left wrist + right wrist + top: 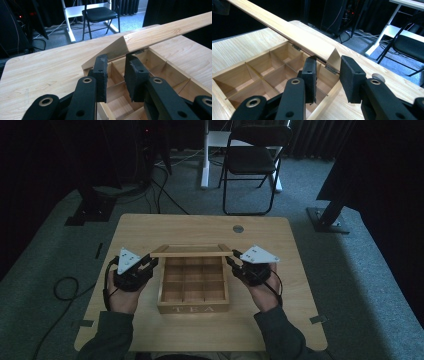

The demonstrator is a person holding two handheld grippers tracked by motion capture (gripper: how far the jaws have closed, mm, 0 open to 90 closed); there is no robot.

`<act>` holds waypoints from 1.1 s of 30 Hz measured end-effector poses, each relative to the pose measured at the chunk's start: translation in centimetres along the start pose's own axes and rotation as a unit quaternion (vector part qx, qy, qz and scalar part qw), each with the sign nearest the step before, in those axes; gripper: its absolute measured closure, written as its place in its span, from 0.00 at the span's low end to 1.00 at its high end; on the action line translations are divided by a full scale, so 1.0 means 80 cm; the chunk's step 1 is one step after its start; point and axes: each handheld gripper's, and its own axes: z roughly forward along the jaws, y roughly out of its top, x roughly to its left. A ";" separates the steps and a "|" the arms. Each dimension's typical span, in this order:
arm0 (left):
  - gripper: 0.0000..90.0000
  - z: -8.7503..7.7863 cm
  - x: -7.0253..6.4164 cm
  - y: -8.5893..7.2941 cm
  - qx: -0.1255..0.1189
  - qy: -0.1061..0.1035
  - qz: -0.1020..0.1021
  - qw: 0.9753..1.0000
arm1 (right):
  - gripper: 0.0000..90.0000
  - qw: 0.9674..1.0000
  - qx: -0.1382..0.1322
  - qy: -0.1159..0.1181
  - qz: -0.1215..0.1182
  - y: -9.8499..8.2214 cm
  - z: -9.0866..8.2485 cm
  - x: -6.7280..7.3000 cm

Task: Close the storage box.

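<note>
A wooden tea box [193,308] marked "TEA" stands mid-table, its several compartments [262,72] empty. Its hinged lid [191,251] is raised to near upright at the back. My left gripper [151,263] is at the lid's left end and my right gripper [232,260] at its right end. In the left gripper view the jaws of the left gripper [116,58] stand apart just under the lid's corner [125,41]. In the right gripper view the right gripper [328,60] is open, with the lid's end [333,58] and a hinge [332,69] showing between the fingertips.
The table [150,227] has a round grommet [238,228] behind the box. Beyond it on the carpet stand a black folding chair [252,157], a white desk leg [205,160] and black stand bases [327,217]. A cable [65,287] loops on the floor at left.
</note>
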 end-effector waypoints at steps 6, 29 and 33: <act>0.80 -0.003 -0.003 -0.006 0.003 -0.002 -0.001 1.000 | 0.74 1.000 0.002 -0.004 -0.002 -0.005 -0.003 0.005; 0.77 -0.018 -0.013 -0.021 0.003 -0.009 -0.003 1.000 | 0.74 1.000 0.003 -0.010 -0.001 -0.024 -0.009 0.019; 0.77 -0.018 -0.014 -0.024 0.005 -0.009 -0.004 1.000 | 0.74 1.000 0.004 -0.013 -0.002 -0.027 -0.010 0.022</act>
